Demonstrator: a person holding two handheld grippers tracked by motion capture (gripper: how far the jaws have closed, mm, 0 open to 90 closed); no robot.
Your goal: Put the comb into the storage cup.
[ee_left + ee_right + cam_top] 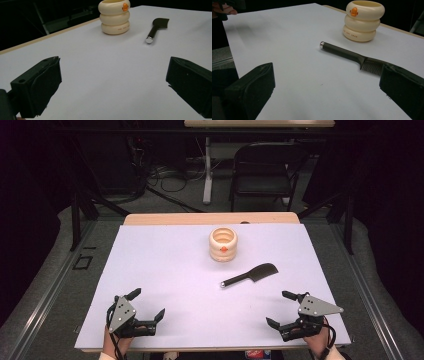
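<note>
Gaping claws [146, 305] [281, 309] flank comb [251, 274], cup [223, 244].

You see a cream ringed holder [223, 244] with an orange mark, a black comb [250, 275], perhaps dark grey, silver-capped.

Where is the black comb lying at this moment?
In the high view the black comb lies flat on the white table, right of centre, just in front of the cream holder.
</note>
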